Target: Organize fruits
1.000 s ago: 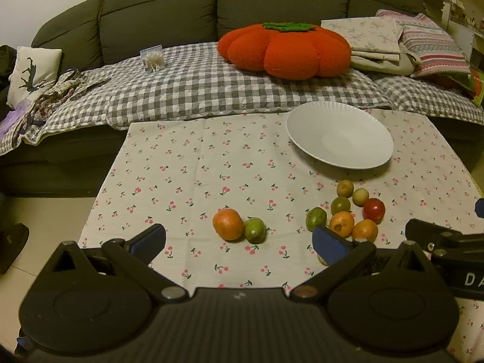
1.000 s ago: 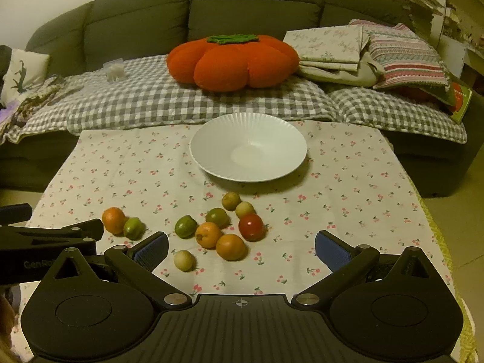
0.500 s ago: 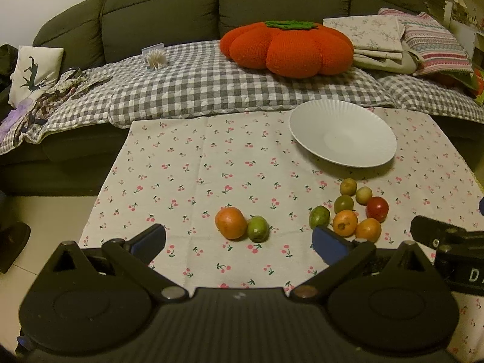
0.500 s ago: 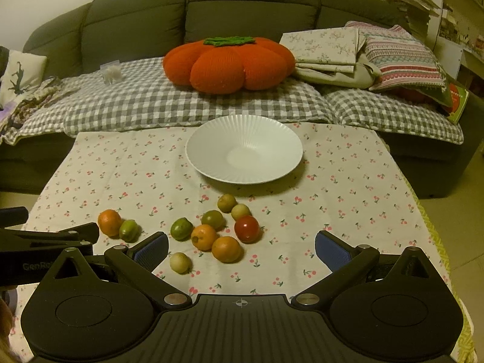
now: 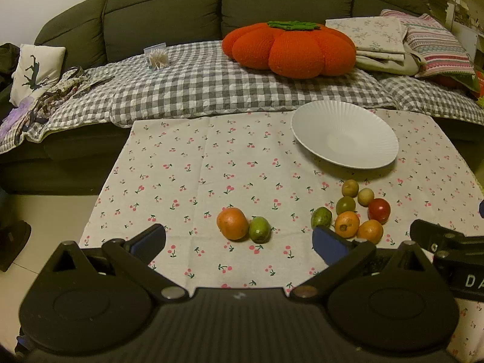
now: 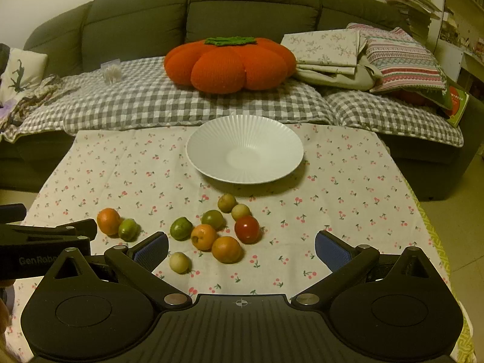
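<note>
A white ribbed plate (image 6: 211, 139) (image 5: 308, 121) with nothing on it sits at the far side of the cherry-print cloth. In front of it lies a cluster of several small fruits: a red one (image 6: 247, 229) (image 5: 378, 210), two orange ones (image 6: 226, 249), green ones and a pale one (image 6: 179, 262). An orange fruit (image 5: 232, 223) (image 6: 108, 221) and a green fruit (image 5: 259, 229) (image 6: 127, 229) lie together to the left. My left gripper (image 5: 239, 240) is open just short of that pair. My right gripper (image 6: 242, 251) is open over the near edge of the cluster.
A dark green sofa stands behind the table, covered by a grey checked blanket (image 6: 181, 103). On it rest an orange pumpkin cushion (image 6: 230, 62), folded cloths and a striped pillow (image 6: 402, 57). Bare cloth (image 5: 187, 163) stretches left of the plate. The floor (image 5: 45, 211) shows at left.
Both views have shifted slightly; the fruits sit a little lower and closer in the right wrist view. Both grippers stayed open and no fruit moved.
</note>
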`<state>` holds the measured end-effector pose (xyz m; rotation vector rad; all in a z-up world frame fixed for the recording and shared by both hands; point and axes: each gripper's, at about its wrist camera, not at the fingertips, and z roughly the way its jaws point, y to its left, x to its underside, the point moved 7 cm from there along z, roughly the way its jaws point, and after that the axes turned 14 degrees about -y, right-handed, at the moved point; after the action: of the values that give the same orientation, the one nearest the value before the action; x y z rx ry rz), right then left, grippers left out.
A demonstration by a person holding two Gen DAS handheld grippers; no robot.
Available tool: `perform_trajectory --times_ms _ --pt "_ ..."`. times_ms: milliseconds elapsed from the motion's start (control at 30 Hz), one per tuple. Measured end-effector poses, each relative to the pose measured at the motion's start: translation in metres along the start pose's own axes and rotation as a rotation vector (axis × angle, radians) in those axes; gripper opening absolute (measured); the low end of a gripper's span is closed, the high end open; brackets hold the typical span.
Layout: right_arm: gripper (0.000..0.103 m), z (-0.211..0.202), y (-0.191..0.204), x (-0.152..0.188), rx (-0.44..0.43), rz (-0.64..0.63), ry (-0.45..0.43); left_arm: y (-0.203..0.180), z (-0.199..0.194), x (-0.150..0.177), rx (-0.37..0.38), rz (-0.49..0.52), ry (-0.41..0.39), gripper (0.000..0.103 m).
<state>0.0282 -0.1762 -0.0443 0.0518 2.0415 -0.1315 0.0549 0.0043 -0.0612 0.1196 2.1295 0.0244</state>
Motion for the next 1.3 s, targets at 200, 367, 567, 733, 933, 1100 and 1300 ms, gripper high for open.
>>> perform_trajectory --times_ms 200,367,567,733,933,1100,1300 --pt "0.103 0.003 -0.001 0.002 0.002 -0.001 0.001 0.001 0.000 0.000 -0.002 0.002 0.000 0.102" --pt "0.103 0.005 -0.002 0.004 -0.001 0.005 0.002 0.002 0.002 0.000 -0.009 0.005 -0.006 0.102" --pt "0.103 0.015 -0.007 0.000 -0.017 0.030 -0.012 0.008 0.011 0.001 -0.028 0.001 0.003 0.102" --pt "0.103 0.022 -0.008 -0.002 -0.054 0.024 -0.023 0.014 0.022 0.001 -0.024 -0.021 0.032 0.102" --pt "0.103 0.043 -0.018 0.001 -0.106 0.071 0.034 0.039 0.053 -0.006 -0.014 -0.116 0.081 0.102" --pt "0.103 0.062 -0.034 0.001 -0.131 0.150 0.039 0.051 0.073 -0.004 -0.018 -0.160 0.093 0.102" --pt "0.101 0.084 -0.035 0.015 -0.174 0.170 0.099 0.047 0.097 0.018 0.036 -0.229 0.188 0.093"
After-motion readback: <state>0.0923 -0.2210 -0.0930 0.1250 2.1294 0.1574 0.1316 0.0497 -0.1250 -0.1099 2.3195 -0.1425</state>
